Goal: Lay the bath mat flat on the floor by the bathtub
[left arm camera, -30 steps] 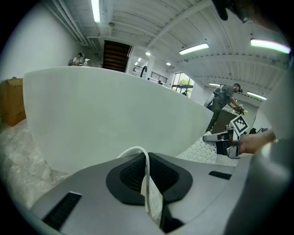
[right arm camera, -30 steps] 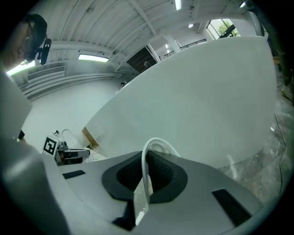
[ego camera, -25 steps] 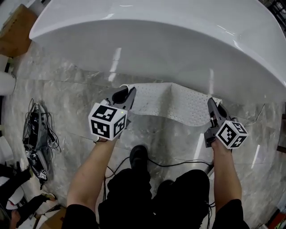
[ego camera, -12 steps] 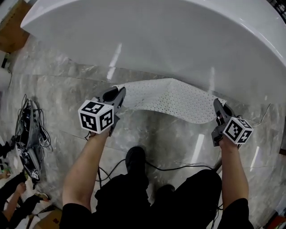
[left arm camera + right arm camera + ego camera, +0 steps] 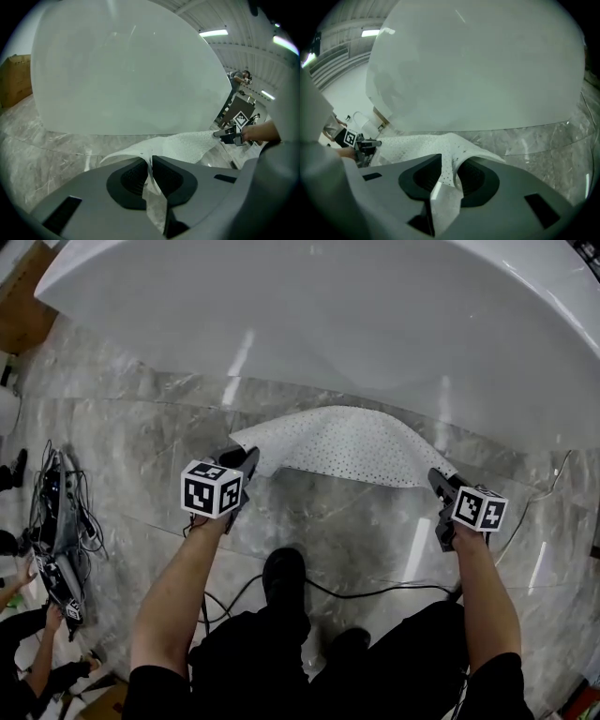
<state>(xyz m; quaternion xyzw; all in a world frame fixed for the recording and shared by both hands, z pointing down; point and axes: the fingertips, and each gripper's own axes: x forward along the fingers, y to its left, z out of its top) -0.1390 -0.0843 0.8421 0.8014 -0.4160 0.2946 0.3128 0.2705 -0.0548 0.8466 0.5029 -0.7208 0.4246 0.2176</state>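
Now one bath mat [image 5: 347,446] in two just-opening tongs (left [image 5: 248,458], right [image 5: 437,480]).

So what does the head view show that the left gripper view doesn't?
Only the head view: the person's arms, legs and shoe, and a tangle of cables on the floor at left. Only the left gripper view: a close look between the jaws of the left gripper, which have just been opening with a bath mat corner between them, plus ceiling lights. Both: the bathtub, the floor, the mat, and the right gripper, its jaws likewise just opening with the opposite corner between them.
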